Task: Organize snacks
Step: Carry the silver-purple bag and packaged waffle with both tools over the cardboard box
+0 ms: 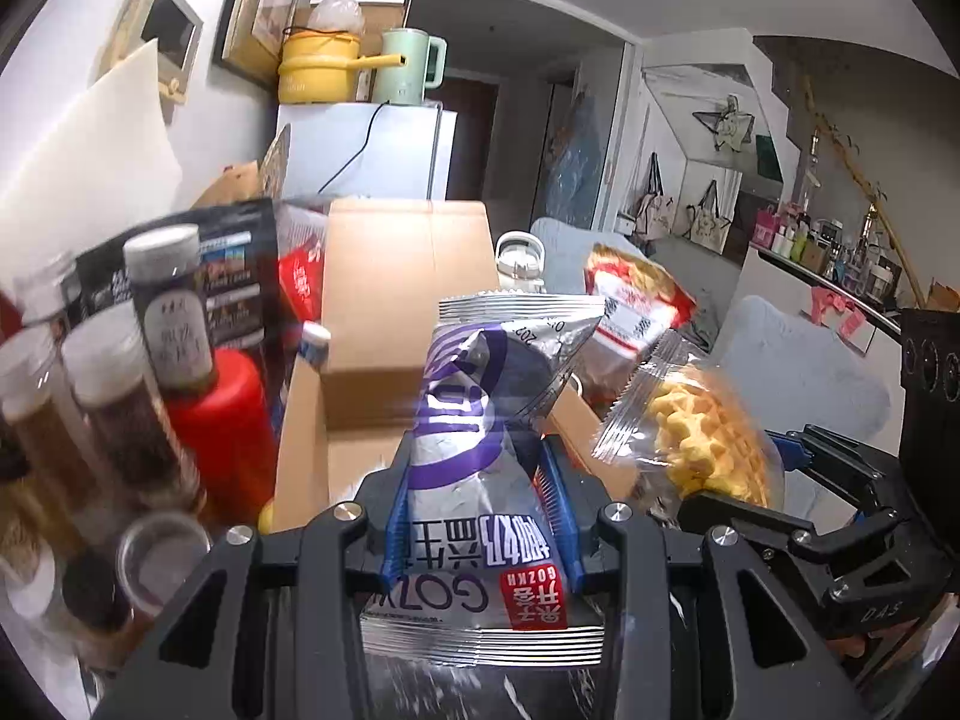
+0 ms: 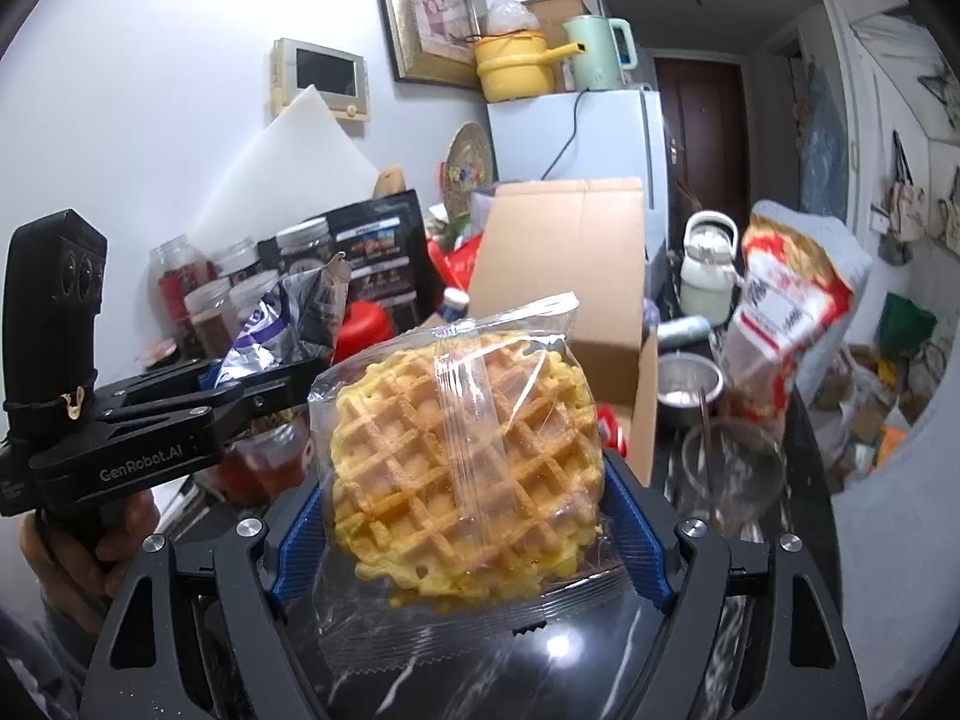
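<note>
Near the cardboard box, left claw pinches a light, slippery foil packet mid-body; right claw, spread wide, clamps a crushable wrapped waffle at its edges.

Silver-purple snack packet upright, clear-wrapped waffle upright beside it

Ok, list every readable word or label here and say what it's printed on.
"GenRobot.AI": side of the left gripper.
"GOZKH": red patch on the silver-and-purple snack packet, seen upside down.
"DAS": body of the right gripper.
Packet's Chinese print, black pouch, jar label: too blurred.
</note>
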